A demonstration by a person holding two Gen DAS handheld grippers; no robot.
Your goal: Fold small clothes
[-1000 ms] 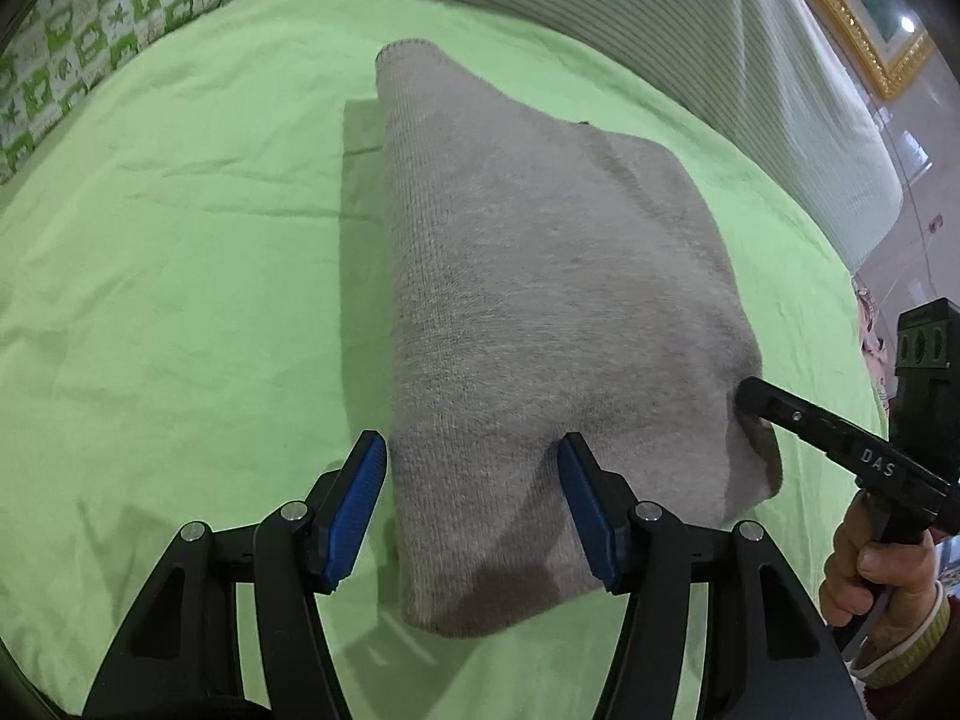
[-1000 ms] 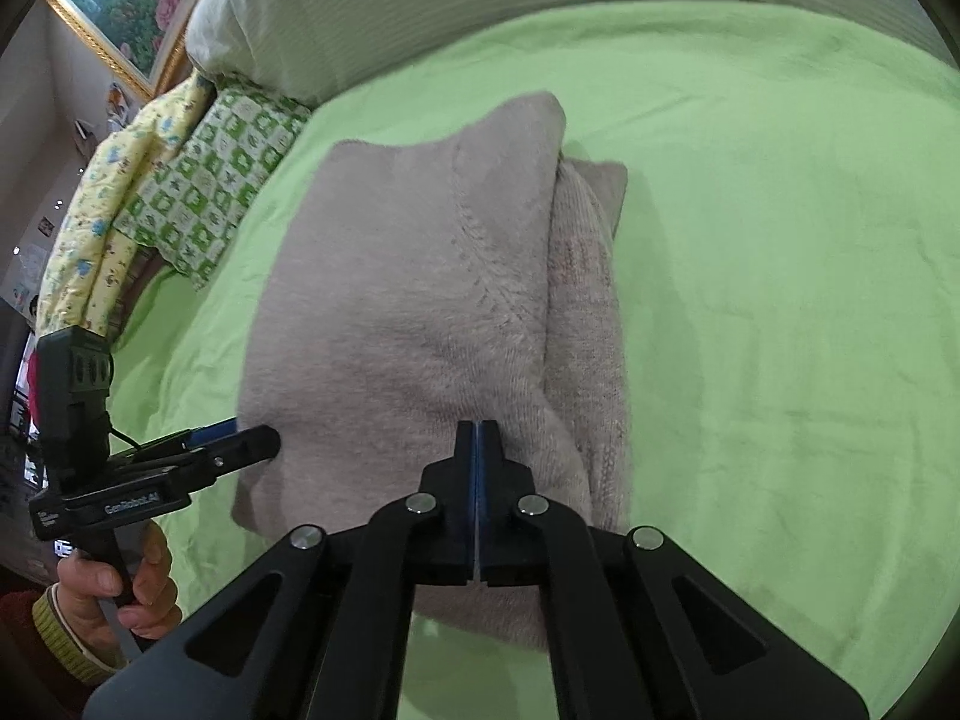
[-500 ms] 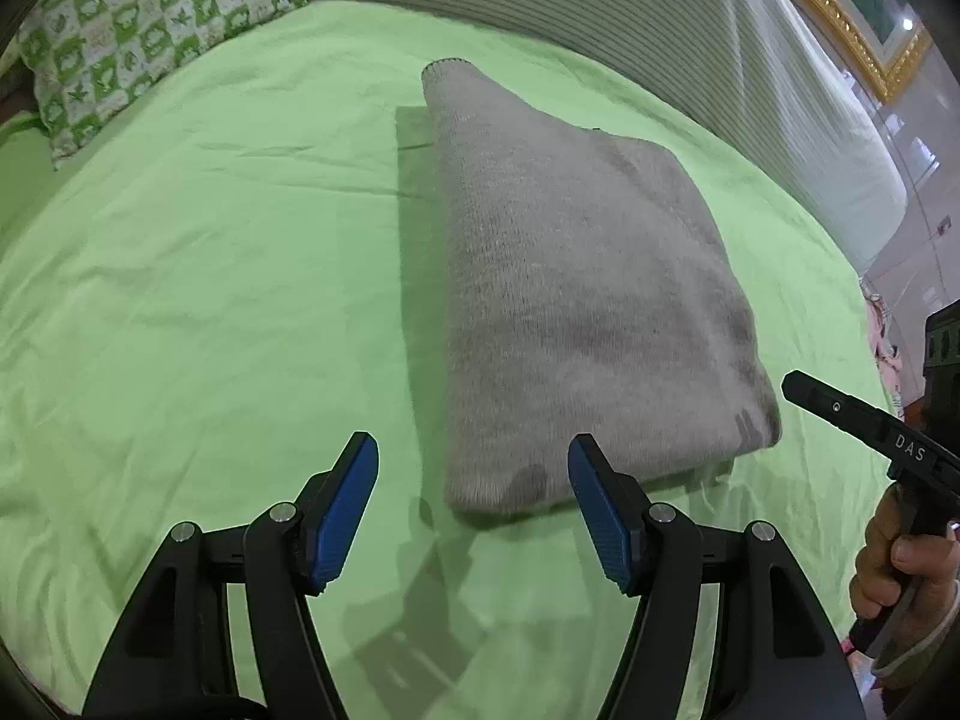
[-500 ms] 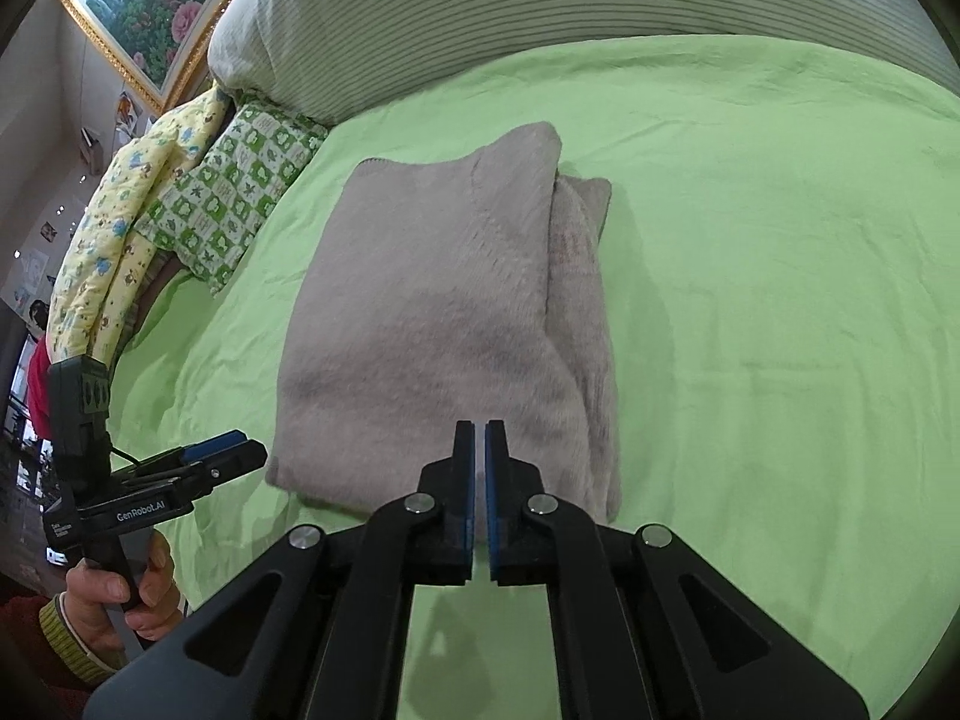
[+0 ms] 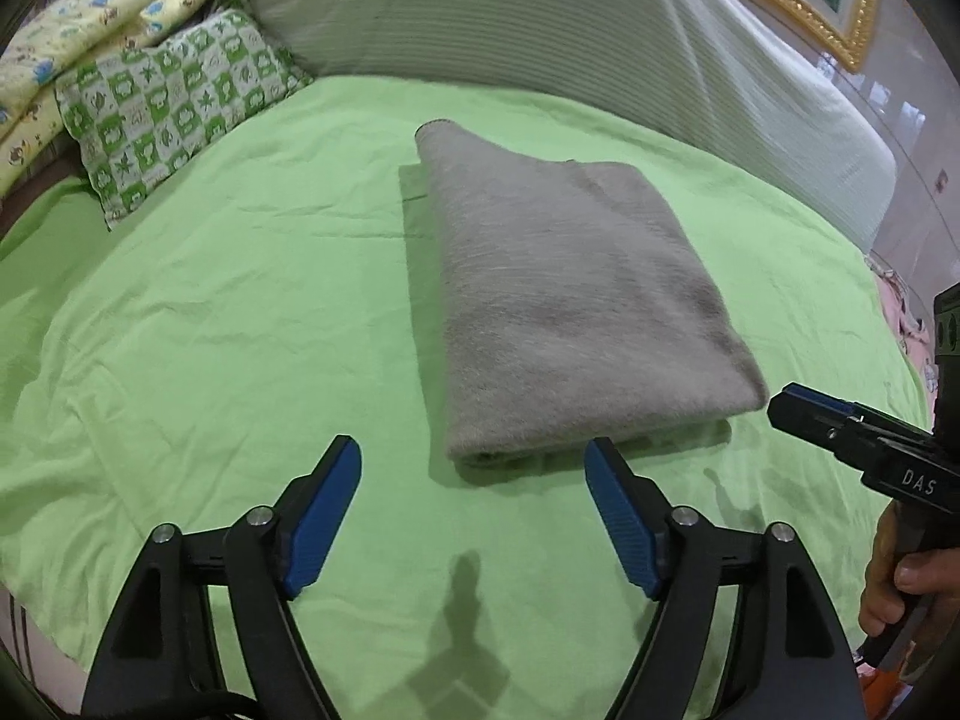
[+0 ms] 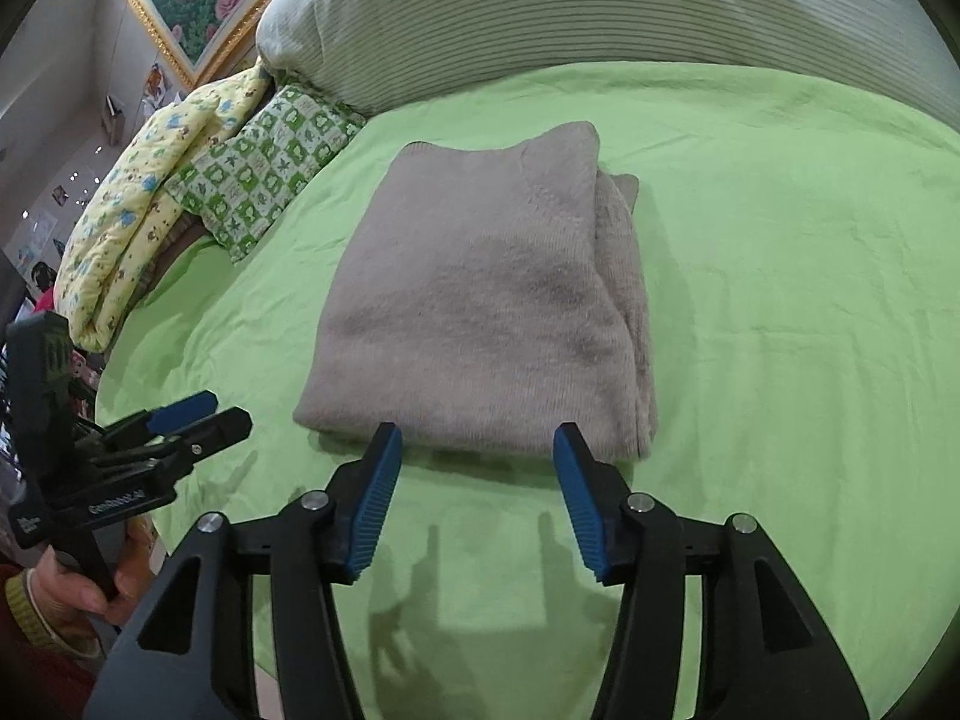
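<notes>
A grey knitted sweater (image 5: 564, 294) lies folded into a flat rectangle on the green bedsheet (image 5: 228, 324). In the right wrist view the same sweater (image 6: 492, 312) shows a second folded layer along its right side. My left gripper (image 5: 474, 459) hangs just short of the sweater's near edge, its jaws opening, nothing between the blue pads. My right gripper (image 6: 477, 444) also sits just short of the near edge, its jaws opening and empty. Each gripper shows in the other's view: the right one (image 5: 798, 405) at the right edge, the left one (image 6: 210, 411) at the left.
A striped white bolster (image 5: 570, 30) runs along the back of the bed. A green-and-white patterned pillow (image 5: 174, 102) and a yellow printed quilt (image 6: 150, 204) lie at the left. A gilt picture frame (image 6: 180, 18) hangs behind. A hand (image 5: 900, 588) holds the right gripper's handle.
Both grippers have pulled back from the sweater toward the near edge of the bed. The right gripper, shut before, now stands open. The left jaws have spread wider. The sweater lies flat.
</notes>
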